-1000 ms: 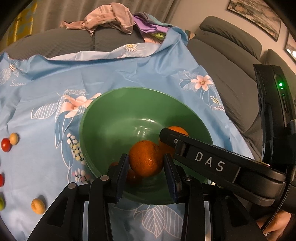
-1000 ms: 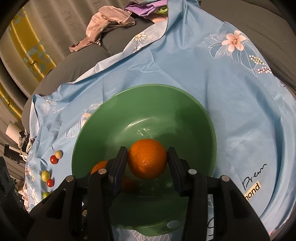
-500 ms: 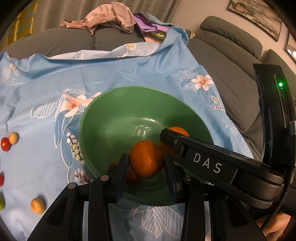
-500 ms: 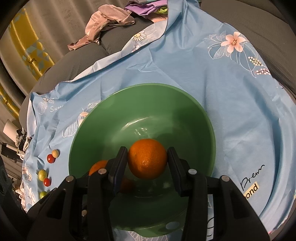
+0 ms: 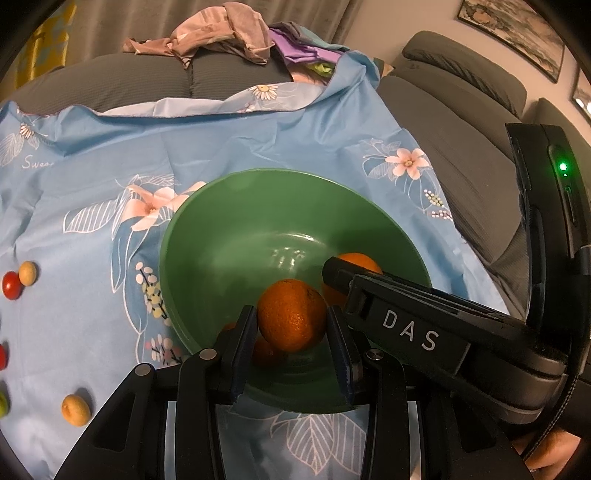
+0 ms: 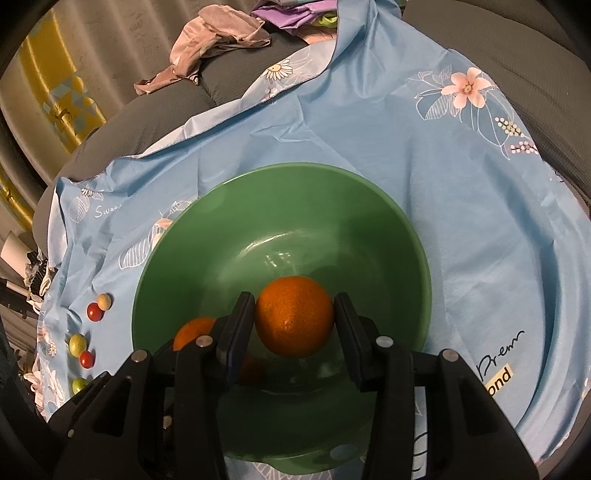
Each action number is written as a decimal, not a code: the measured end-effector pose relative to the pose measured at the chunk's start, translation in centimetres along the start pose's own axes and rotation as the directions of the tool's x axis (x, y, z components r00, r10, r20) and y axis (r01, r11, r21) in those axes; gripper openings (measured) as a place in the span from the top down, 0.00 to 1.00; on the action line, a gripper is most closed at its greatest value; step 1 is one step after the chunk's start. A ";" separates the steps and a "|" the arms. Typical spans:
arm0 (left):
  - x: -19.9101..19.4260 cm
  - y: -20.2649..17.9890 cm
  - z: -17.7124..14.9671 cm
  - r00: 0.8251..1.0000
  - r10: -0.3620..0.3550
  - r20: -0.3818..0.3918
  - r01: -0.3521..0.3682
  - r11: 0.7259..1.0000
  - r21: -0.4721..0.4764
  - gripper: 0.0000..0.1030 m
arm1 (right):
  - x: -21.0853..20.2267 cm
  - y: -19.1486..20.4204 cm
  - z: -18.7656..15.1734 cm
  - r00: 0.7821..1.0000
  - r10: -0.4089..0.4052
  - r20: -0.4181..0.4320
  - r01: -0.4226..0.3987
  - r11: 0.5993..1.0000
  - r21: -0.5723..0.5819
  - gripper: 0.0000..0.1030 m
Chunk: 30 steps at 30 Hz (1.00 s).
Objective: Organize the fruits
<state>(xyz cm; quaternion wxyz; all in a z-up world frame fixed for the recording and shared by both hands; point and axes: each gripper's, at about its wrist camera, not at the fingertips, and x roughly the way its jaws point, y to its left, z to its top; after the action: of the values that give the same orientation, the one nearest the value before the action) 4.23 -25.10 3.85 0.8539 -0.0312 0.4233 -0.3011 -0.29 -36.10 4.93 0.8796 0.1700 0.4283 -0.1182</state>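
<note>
Left hand-held gripper (image 5: 291, 328) clamped on orange (image 5: 291, 319), held over green bowl (image 5: 229, 229). Right hand-held gripper (image 6: 294, 325) clamped on second orange (image 6: 294, 321), also above the bowl. Bowl sits mid blue floral sheet (image 6: 480, 229) on grey sofa. Small red, yellow, green fruits (image 6: 96, 308) lie near sheet's left edge.

A grey sofa (image 5: 461, 122) fills the room's far side, its cushions partly covered by a pale blue flowered sheet (image 5: 221, 147); crumpled clothes (image 5: 221, 37) lie heaped on its backrest; grey curtains (image 5: 118, 26) hang behind; framed pictures (image 5: 517, 33) hang on a light wall; the lighting is dim and warm.
</note>
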 end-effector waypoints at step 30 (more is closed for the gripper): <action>-0.5 0.1 0.0 1.000 0.012 0.007 -0.012 1.000 -0.003 0.63 | 0.0 0.3 -0.1 1.000 -0.003 0.000 0.003 1.000 -0.008 0.52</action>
<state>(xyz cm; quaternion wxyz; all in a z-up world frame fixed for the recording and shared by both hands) 4.06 -24.74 4.20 0.8572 -0.0308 0.4208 -0.2951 -0.28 -35.77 4.96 0.8801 0.1660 0.4290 -0.1178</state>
